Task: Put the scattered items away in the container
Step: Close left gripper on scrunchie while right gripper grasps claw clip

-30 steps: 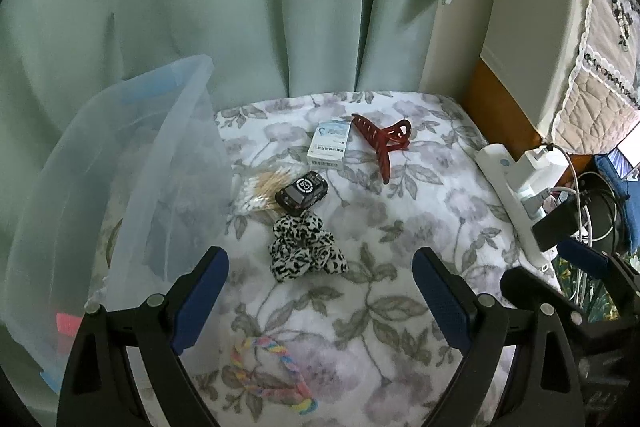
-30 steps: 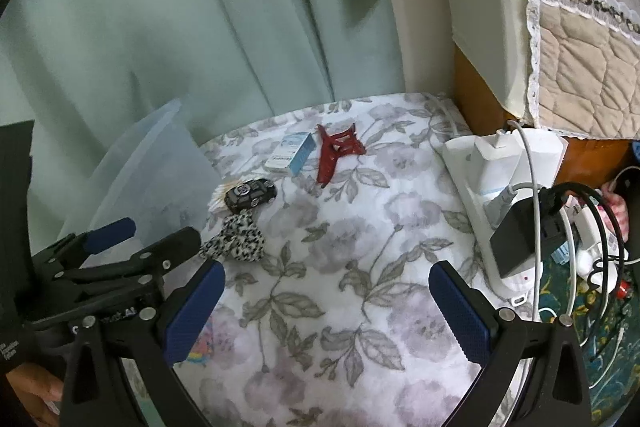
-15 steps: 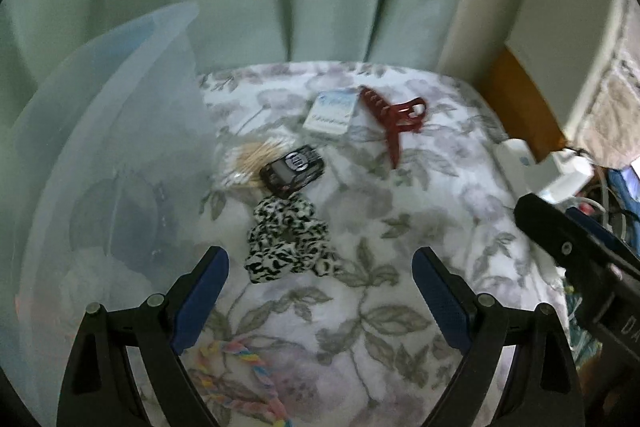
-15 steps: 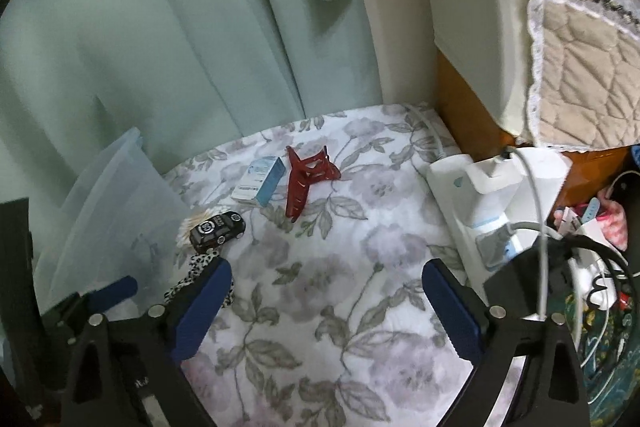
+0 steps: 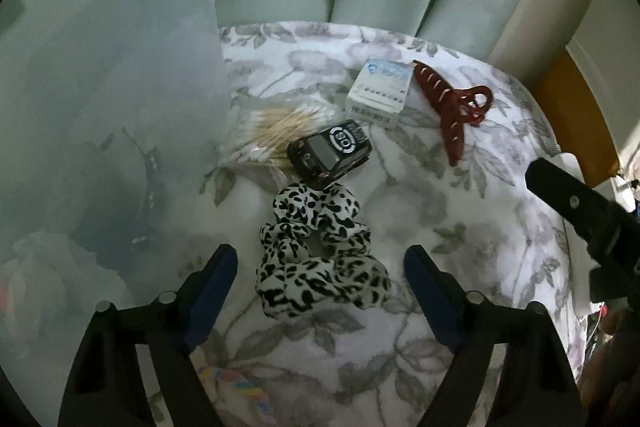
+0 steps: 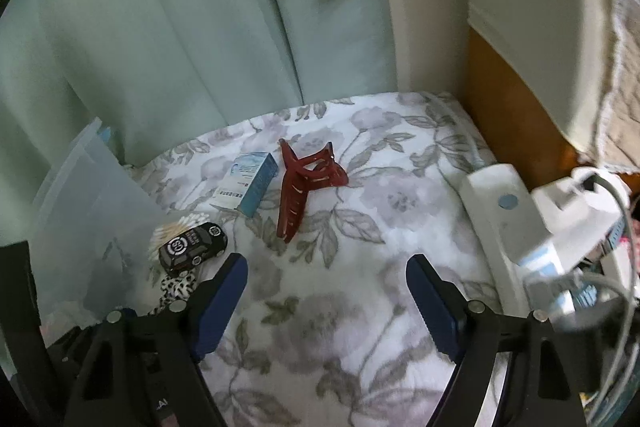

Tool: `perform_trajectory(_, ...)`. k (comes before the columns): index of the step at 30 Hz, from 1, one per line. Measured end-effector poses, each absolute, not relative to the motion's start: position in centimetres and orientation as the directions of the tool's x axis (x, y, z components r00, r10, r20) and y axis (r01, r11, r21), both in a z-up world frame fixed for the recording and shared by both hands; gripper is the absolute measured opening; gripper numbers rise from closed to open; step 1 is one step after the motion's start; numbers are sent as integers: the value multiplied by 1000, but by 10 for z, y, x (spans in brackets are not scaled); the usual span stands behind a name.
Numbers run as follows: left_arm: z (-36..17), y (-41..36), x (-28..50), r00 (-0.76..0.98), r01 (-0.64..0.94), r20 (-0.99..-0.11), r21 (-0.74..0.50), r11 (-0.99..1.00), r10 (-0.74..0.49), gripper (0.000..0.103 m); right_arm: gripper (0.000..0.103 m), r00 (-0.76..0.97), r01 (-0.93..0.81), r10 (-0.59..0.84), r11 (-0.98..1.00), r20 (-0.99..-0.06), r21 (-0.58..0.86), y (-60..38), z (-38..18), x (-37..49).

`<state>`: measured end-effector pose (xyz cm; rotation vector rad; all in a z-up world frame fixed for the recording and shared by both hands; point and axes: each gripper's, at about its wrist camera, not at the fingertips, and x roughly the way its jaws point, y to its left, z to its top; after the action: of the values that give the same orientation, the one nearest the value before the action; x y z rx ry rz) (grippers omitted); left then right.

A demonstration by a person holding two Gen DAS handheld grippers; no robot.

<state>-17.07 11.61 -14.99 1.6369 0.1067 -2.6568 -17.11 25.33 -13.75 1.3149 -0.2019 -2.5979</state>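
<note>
A leopard-print scrunchie (image 5: pixel 320 251) lies on the floral blanket, between the blue pads of my left gripper (image 5: pixel 320 267); the jaws are closing and the pads stand clear of it. Beyond it sit a black toy car (image 5: pixel 330 153), a bundle of cotton swabs (image 5: pixel 272 131), a small white-blue box (image 5: pixel 380 87) and a red claw clip (image 5: pixel 454 111). A translucent plastic container (image 5: pixel 104 99) stands at the left. My right gripper (image 6: pixel 326 291) hovers over bare blanket, its jaws closing on nothing, with the red claw clip (image 6: pixel 302 187) ahead, the box (image 6: pixel 250 183) and toy car (image 6: pixel 192 247) to its left.
A pastel braided band (image 5: pixel 244 387) lies near the bottom edge by my left gripper. A white power strip (image 6: pixel 516 235) with plugs and cables runs along the blanket's right edge. Green curtains (image 6: pixel 180 27) hang behind, and a wooden board (image 6: pixel 516 115) stands at the right.
My left gripper has come down and forward, so the scrunchie now lies between its pads. My right gripper has moved toward the red claw clip. Both pairs of jaws have narrowed a little.
</note>
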Motion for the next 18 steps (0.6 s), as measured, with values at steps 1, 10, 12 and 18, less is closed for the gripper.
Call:
perform_trajectory(1, -152, 115, -172, -446, 55, -895, -52, -997, 22, 78, 84, -572, 140, -259, -966, -778, 219, 251, -139, -174)
perform_trajectory(10, -167, 111, -182, -435, 65, -899, -90, -994, 52, 58, 81, -548, 186, -273, -961, -791, 203, 229, -164, -221)
perform_trajectory(12, -169, 110, -184, -444, 70, -895, -85, -994, 45, 56, 79, -544, 193, -274, -961, -793, 199, 224, -170, -231)
perform_trajectory(18, -173, 112, -188, -469, 54, -882, -80, -995, 46, 53, 77, -541, 190, -256, -965, -801, 180, 214, -185, -257)
